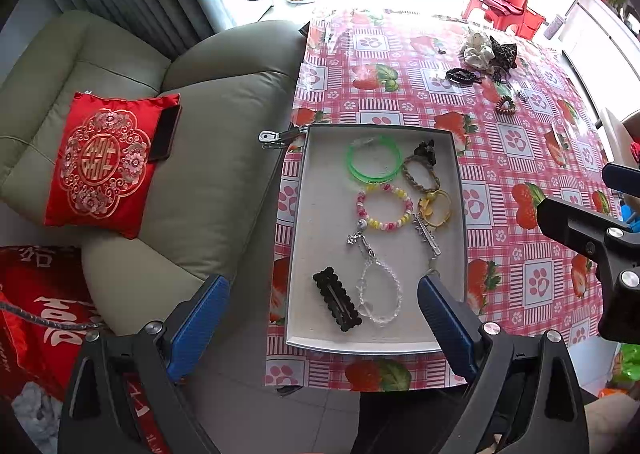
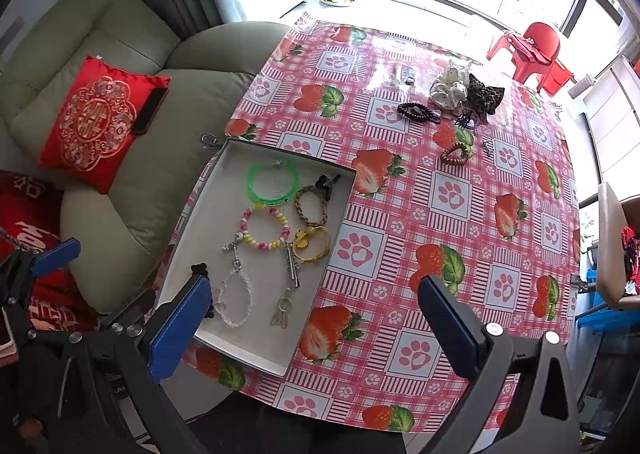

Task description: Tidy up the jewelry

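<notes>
A shallow white tray (image 1: 320,214) (image 2: 216,226) sits at the table's near left corner. It holds green bangles (image 1: 374,160), a pink-yellow beaded bracelet (image 1: 384,206), a braided brown bracelet (image 1: 420,174), a yellow bracelet (image 1: 436,208), a clear bead bracelet (image 1: 380,294) and a black snap clip (image 1: 338,300). Far across the cloth lie a white scrunchie (image 2: 450,90), a leopard scrunchie (image 2: 484,94), black hair ties (image 2: 414,110) and a brown coil tie (image 2: 454,156). My left gripper (image 1: 324,318) hangs open above the tray's near end. My right gripper (image 2: 316,328) is open over the table, right of the tray, holding nothing.
A strawberry-and-paw tablecloth (image 2: 452,194) covers the table. A green sofa (image 1: 200,174) stands to its left, bearing a red cushion (image 1: 100,162) and a dark phone (image 1: 166,132). A red plastic chair (image 2: 536,50) stands behind the table by the window.
</notes>
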Available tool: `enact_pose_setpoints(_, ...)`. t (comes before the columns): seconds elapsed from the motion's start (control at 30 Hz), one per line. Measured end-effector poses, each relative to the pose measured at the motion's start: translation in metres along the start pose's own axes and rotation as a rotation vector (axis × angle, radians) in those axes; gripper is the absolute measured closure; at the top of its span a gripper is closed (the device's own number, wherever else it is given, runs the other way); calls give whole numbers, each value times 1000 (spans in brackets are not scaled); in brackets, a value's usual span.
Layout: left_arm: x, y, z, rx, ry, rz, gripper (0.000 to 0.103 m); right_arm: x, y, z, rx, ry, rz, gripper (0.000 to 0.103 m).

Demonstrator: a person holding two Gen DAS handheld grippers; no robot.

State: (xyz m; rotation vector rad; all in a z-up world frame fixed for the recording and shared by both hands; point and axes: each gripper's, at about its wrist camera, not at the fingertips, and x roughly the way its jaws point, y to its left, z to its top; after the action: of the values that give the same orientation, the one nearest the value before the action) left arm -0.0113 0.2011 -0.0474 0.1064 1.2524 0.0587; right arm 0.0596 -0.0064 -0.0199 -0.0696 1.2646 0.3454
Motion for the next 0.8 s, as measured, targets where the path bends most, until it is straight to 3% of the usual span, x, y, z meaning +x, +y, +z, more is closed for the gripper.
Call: enact_pose_setpoints(0.8,0,2,-1,-1,0,2,3,0,1,-1,3,0,-1,0)
